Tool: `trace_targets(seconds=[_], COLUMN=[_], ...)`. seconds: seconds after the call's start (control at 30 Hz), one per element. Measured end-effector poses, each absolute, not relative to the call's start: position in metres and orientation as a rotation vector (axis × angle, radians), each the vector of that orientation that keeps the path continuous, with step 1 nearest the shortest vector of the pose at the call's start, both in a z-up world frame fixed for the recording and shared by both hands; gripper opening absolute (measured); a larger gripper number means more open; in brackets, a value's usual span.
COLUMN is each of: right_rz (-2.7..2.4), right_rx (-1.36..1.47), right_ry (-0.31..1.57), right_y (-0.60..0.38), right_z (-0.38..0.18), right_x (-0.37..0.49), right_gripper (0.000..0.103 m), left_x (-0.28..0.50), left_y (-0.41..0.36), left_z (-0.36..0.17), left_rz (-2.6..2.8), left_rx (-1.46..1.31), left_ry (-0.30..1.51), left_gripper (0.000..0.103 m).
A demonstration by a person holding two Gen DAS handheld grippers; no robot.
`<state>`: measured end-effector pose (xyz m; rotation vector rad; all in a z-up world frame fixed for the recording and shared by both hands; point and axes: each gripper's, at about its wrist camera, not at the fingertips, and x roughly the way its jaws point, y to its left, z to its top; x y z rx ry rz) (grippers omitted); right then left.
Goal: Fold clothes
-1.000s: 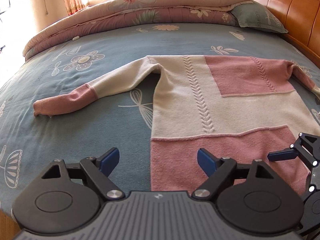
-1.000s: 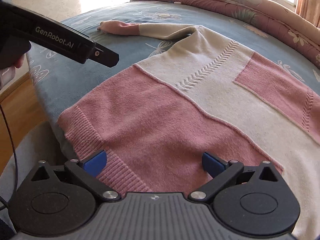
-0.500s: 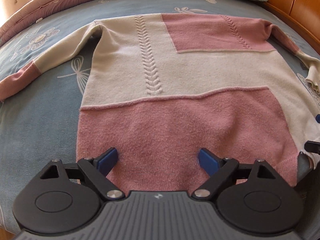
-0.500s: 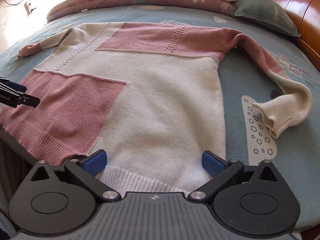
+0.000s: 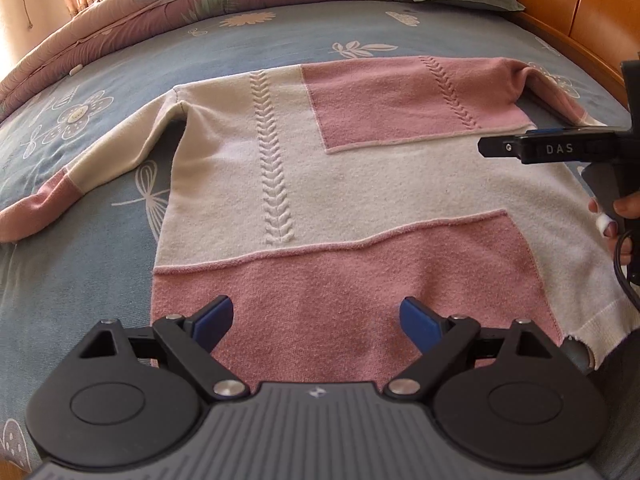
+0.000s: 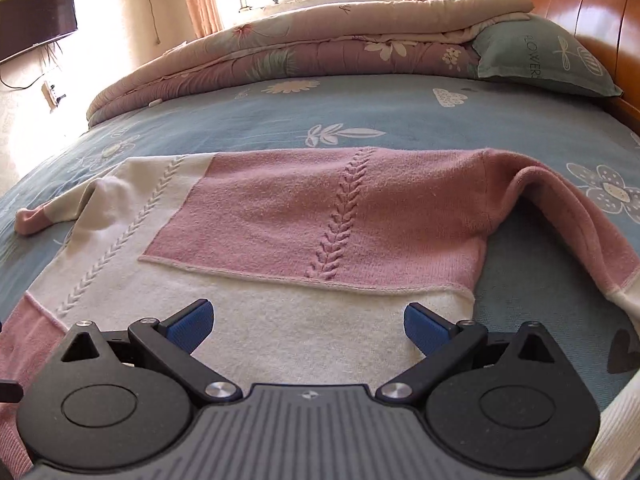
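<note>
Sweater (image 5: 360, 184): pink and cream knit, spread flat and back-up on the blue bed (image 5: 100, 280), hem toward you, shoulders toward the folded quilt (image 6: 320, 52) and pillow (image 6: 540, 56); left sleeve (image 5: 92, 176) angled out across the sheet, right sleeve (image 6: 572, 232) trailing down beside the body, its cream cuff at the frame's lower right edge. Judge it soft, limp and fairly light; thick knit, so it should bunch and stretch instead of creasing sharply; fuzzy surface should grip the pads well, with little risk of slipping. Best holds, by my reading: a sleeve at its cuff or shoulder seam, or the ribbed hem corners; pinch the full thickness, or one layer may peel off the other. Your left tool (image 5: 316, 322): released, jaws wide, having just opened a little more, nothing between them, low over the pink hem band. Your right tool (image 6: 308, 326): released too, jaws wide and empty, above the cream mid-body; your hand (image 5: 612, 212) on its grip shows in the left view.
</note>
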<state>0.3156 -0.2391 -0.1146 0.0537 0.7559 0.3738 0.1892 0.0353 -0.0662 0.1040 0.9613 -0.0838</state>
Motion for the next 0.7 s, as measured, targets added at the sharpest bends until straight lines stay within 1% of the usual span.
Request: trace_targets(seconds=[0.03,0.07,0.17,0.23,0.3,0.4,0.47,0.7], right_rz=[0.348,0.363,0.392,0.384,0.375,0.323,0.306,0.493], right_rx=[0.054,0.049,0.029,0.011,0.019,0.127,0.234,0.628], right_ry=[0.760,0.735,0.733,0.728,0.709,0.710,0.774,0.805], right_y=[-0.248,-0.257,-0.267,-0.267,-0.267,-0.282,-0.297,-0.345], right_z=[-0.123,-0.126,-0.122,-0.112,-0.102,-0.100,-0.112,-0.129], right_x=[0.315,0.308,0.290,0.286,0.288,0.311,0.325,0.346], right_gripper=[0.103,0.099,0.100,0.103,0.103,0.103,0.103,0.103], left_x=[0.192,0.194,0.204,0.214,0.223,0.231,0.231,0.235], left_y=[0.038,0.040,0.045,0.046,0.043,0.041,0.043,0.045], left_z=[-0.068,-0.069,-0.073,-0.075,-0.079,-0.089,-0.095,-0.100], left_rz=[-0.072,-0.061,-0.039,-0.052,-0.065,-0.068,-0.069,-0.083], left_rx=[0.095,0.086,0.053,0.030,0.025,0.025,0.016,0.019], left_ry=[0.957,0.952,0.936,0.927,0.928,0.952,0.967,0.966], left_gripper=[0.091,0.091,0.091,0.090,0.091,0.091,0.091,0.093])
